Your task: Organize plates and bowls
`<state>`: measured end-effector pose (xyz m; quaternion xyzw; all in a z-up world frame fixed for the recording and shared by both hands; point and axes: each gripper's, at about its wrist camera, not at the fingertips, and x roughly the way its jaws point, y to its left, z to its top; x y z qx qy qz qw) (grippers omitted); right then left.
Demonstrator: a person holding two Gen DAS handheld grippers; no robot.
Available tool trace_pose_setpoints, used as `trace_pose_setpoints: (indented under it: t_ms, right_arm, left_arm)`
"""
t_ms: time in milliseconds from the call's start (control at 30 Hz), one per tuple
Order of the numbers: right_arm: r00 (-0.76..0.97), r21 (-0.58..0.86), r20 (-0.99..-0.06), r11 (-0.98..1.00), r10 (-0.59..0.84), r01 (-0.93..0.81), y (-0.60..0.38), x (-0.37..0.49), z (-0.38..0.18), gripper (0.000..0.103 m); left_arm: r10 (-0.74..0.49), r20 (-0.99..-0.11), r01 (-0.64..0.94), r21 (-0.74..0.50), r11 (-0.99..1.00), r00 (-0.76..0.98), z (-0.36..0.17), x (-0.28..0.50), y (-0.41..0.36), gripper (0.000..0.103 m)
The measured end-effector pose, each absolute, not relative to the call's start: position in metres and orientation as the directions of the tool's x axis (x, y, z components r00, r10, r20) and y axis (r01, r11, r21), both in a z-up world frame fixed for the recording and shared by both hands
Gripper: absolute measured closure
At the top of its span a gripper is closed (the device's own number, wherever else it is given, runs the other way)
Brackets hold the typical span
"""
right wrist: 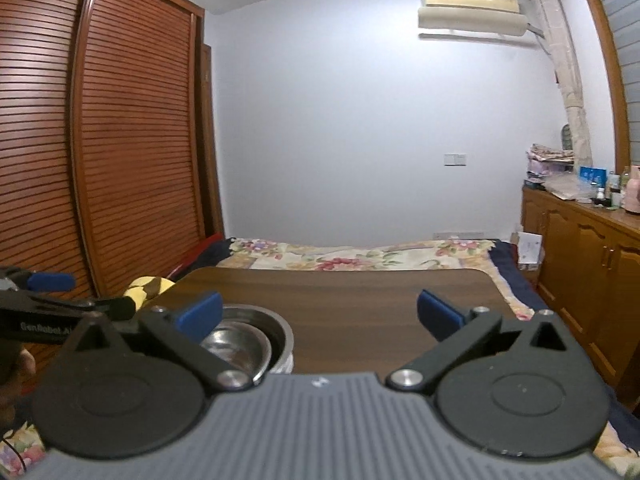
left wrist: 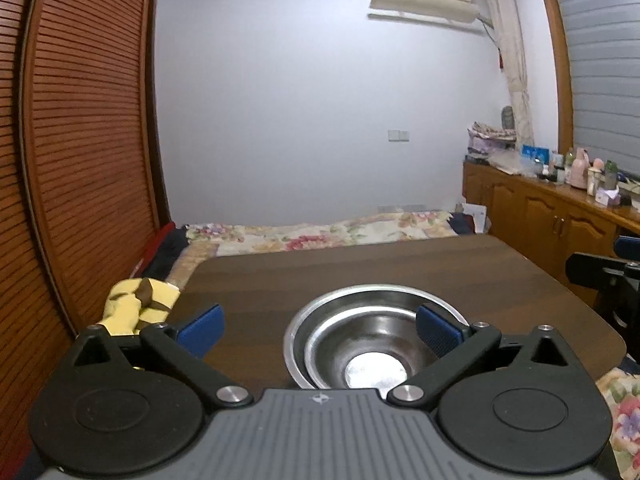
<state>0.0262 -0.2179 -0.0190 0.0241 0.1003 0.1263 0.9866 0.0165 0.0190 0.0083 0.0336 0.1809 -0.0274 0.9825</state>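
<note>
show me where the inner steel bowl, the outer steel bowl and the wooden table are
inner steel bowl (left wrist: 374, 368), left wrist view, on its shiny flat bottom
outer steel bowl (left wrist: 316, 306), left wrist view, on its upper left rim
wooden table (right wrist: 352, 292), right wrist view, on bare top beyond the bowls

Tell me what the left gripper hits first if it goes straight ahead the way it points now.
Probably the nested steel bowls: the left gripper, jaws open and empty, points slightly down at them on the brown table. Depth is unclear; it might pass just above their rims.
</note>
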Motion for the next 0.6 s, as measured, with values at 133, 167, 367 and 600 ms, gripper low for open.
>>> trace_pose_setpoints:
  t_ms: [133, 167, 367, 600]
  right_arm:
    - [0.952, 0.065, -0.213, 0.976, 0.219, -0.210, -0.221, 0.022, -0.026, 0.000]
    - [0.953, 0.064, -0.219, 0.977, 0.211, -0.202, -0.221, 0.021, -0.028, 0.000]
    - [0.951, 0.068, -0.238, 0.980, 0.196, -0.185, -0.225, 0.018, -0.035, 0.000]
    - [0.954, 0.065, -0.243, 0.984, 0.177, -0.166, -0.227, 0.016, -0.044, 0.000]
  left_arm:
    - [-0.052, -0.378, 0.070, 0.036, 0.997, 0.924, -0.001, 0.012, 0.014, 0.000]
    - [-0.049, -0.382, 0.067, 0.035, 0.997, 0.923, -0.004, 0.011, 0.012, 0.000]
    - [-0.020, -0.399, 0.043, 0.048, 0.998, 0.917, -0.017, 0.005, 0.000, 0.000]
    - [-0.016, -0.410, 0.047, 0.065, 0.997, 0.912, -0.024, 0.003, -0.009, 0.000]
